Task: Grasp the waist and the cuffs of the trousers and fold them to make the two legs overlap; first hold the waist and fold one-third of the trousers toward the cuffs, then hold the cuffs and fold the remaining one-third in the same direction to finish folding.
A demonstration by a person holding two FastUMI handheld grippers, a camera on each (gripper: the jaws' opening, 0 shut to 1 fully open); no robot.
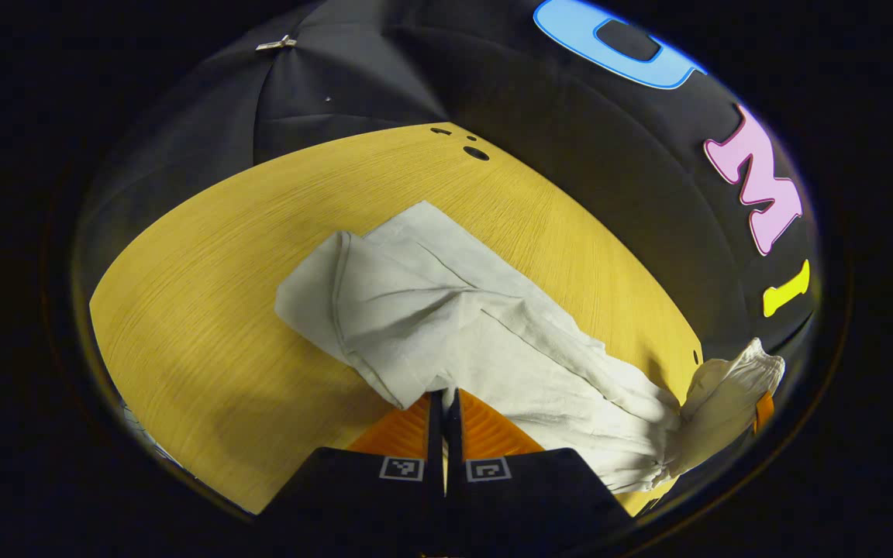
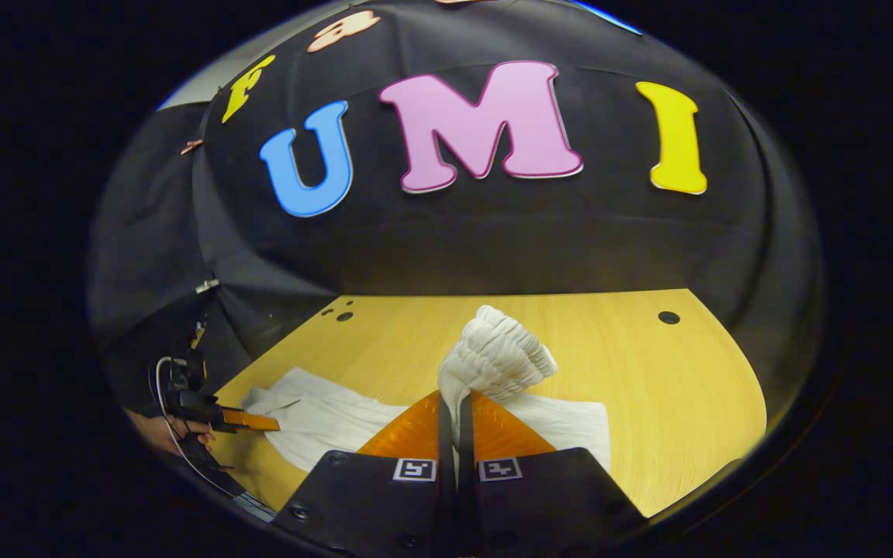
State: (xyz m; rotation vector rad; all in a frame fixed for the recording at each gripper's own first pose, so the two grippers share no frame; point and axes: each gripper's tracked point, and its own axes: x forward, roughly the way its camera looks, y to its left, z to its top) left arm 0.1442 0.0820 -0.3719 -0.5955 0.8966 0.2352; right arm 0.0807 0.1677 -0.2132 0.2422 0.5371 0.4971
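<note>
Both grippers are pinched tight on the white trousers (image 1: 446,325) on the wooden table (image 1: 206,310), left gripper (image 1: 444,397) on the cuffs, right gripper (image 2: 456,401) on the bunchy waist (image 2: 497,353), so lift both together and lay the legs evenly.

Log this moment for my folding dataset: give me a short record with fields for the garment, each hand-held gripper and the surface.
garment: white trousers, lying partly folded on the table
left hand-held gripper: shut on a trouser edge
right hand-held gripper: shut on the gathered waist, lifted above the table
surface: wooden table
stage: folding under way, not finished
</note>
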